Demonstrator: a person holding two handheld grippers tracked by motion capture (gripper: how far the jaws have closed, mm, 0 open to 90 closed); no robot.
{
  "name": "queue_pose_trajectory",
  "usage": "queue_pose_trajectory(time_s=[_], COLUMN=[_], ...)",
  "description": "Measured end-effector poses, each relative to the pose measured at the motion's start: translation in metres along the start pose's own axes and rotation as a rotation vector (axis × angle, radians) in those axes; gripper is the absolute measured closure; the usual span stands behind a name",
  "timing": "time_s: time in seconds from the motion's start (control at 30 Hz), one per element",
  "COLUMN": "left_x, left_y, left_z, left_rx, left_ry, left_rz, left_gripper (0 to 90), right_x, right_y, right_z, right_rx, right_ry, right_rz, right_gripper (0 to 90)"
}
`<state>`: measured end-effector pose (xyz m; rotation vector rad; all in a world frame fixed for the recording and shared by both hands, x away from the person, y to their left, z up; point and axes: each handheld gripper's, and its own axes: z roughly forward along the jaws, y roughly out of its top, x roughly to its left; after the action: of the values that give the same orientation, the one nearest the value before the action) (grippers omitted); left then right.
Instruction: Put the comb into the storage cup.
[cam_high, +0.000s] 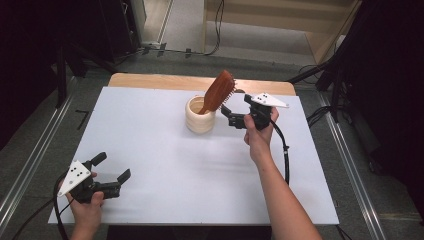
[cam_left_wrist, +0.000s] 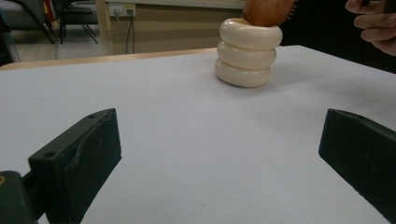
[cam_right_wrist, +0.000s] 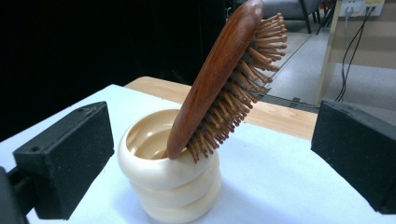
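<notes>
A cream ribbed cup (cam_high: 200, 117) (cam_left_wrist: 248, 52) (cam_right_wrist: 170, 186) stands upright near the middle of the white table (cam_high: 165, 165). A brown wooden hairbrush (cam_high: 218, 91) (cam_right_wrist: 224, 79) (cam_left_wrist: 267, 11) leans in it handle down, bristles toward the right. My right gripper (cam_high: 231, 106) (cam_right_wrist: 205, 163) is open just right of the cup, jaws apart on either side of it, touching neither cup nor brush. My left gripper (cam_high: 112, 167) (cam_left_wrist: 219, 163) rests open at the front left of the table, empty, pointing toward the cup.
A strip of wooden tabletop (cam_high: 165, 80) shows behind the white sheet. Black cables (cam_high: 286, 155) trail from the grippers. Dark stands and cables (cam_high: 340, 85) crowd the floor at the right, and metal rails (cam_high: 35, 155) run along the left.
</notes>
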<state>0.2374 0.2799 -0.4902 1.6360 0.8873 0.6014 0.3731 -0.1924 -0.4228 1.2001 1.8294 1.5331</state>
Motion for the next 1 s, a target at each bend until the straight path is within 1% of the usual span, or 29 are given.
queue_pose_trajectory(time_s=[0.17, 0.23, 0.3, 0.47, 0.77, 0.87, 1.0], left_x=[0.0, 0.0, 0.001, 0.0, 0.0, 0.0, 0.0], left_y=[0.0, 0.0, 0.0, 0.0, 0.0, 0.001, 0.001], left_z=[0.0, -0.001, -0.001, 0.0, 0.0, 0.0, -0.001], left_rx=[0.0, 0.0, -0.001, -0.001, -0.002, -0.002, -0.002], left_ry=[-0.001, -0.001, -0.003, -0.004, -0.006, -0.006, -0.008], left_rz=[0.0, 0.001, 0.001, 0.001, 0.001, 0.001, 0.002], left_gripper=[0.0, 0.0, 0.0, 0.0, 0.0, 0.0, 0.0], right_x=[0.0, 0.0, -0.001, -0.001, -0.003, -0.004, -0.005], right_y=[-0.005, -0.008, -0.011, -0.017, -0.027, -0.03, -0.035], right_z=[-0.009, -0.012, -0.015, -0.024, -0.04, -0.045, -0.052], right_rx=[0.003, -0.001, -0.004, 0.002, -0.004, -0.003, 0.0], right_ry=[0.002, -0.012, -0.004, 0.003, -0.006, -0.01, -0.019], right_rz=[-0.01, -0.022, -0.017, -0.031, -0.044, -0.04, -0.052], right_gripper=[0.0, 0.0, 0.0, 0.0, 0.0, 0.0, 0.0])
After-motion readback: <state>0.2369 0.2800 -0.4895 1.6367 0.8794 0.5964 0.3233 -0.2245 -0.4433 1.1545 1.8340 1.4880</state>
